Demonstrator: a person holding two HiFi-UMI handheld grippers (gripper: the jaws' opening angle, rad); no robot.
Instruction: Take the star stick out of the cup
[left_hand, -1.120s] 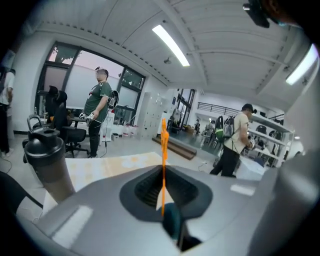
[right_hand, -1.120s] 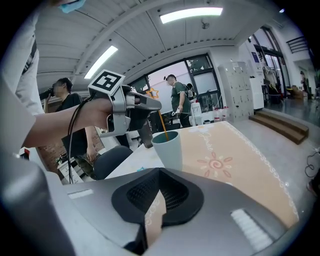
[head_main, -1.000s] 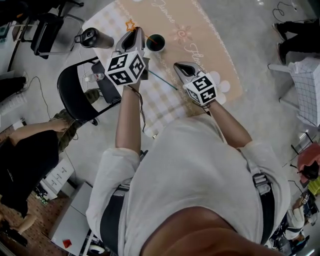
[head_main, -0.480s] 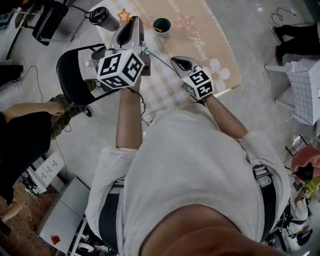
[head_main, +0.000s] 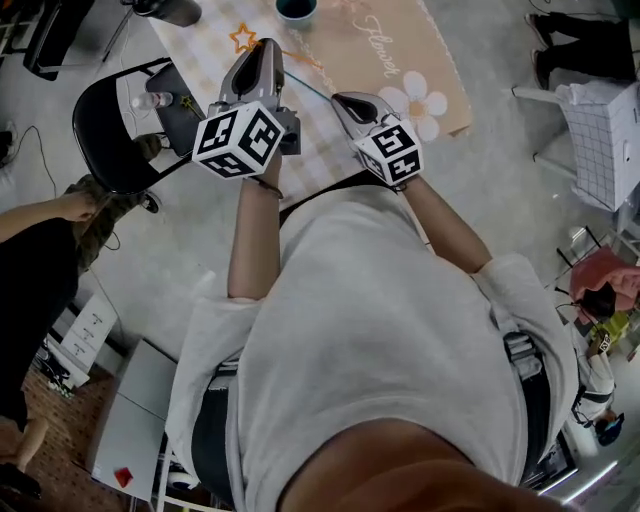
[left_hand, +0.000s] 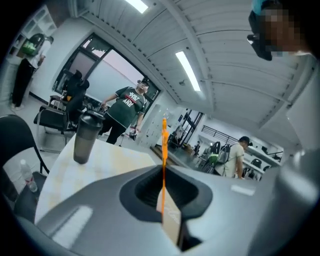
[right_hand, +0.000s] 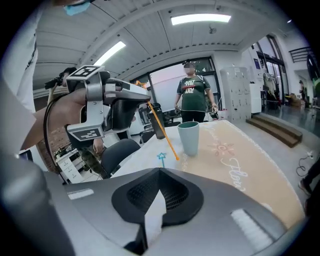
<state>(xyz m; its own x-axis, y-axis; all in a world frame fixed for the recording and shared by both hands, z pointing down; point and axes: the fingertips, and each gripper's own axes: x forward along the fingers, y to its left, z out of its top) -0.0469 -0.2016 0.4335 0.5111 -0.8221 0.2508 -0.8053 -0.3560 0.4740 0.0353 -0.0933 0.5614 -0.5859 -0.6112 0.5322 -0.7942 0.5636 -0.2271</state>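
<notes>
**A:** Start nearest the person. What is the right gripper (head_main: 342, 99) doing?

**B:** Nothing. Its jaws are pressed together with nothing between them, and it hangs over the near part of the tablecloth (head_main: 400, 60). I'd judge it is kept there to stay out of the way.

**A:** And the left gripper (head_main: 264, 50)?

**B:** It is just left of the other gripper and a little farther out. Its jaws are clamped on the thin orange shaft of the star stick (left_hand: 163, 150), close under the star. The star points far-left. The long bare end slants down to the right and hangs above the cloth.

**A:** So it's out of the cup (right_hand: 189, 137)?

**B:** It looks so. The bare tip hangs just beside the cup, not inside it. Holding near the star probably lets the long end swing clear of the rim.

**A:** What lies beyond?

**B:** A blue star stick (right_hand: 161, 157) lies flat on the cloth. Past it the teal cup stands upright. A dark bottle (left_hand: 84, 137) stands at the far left.
</notes>
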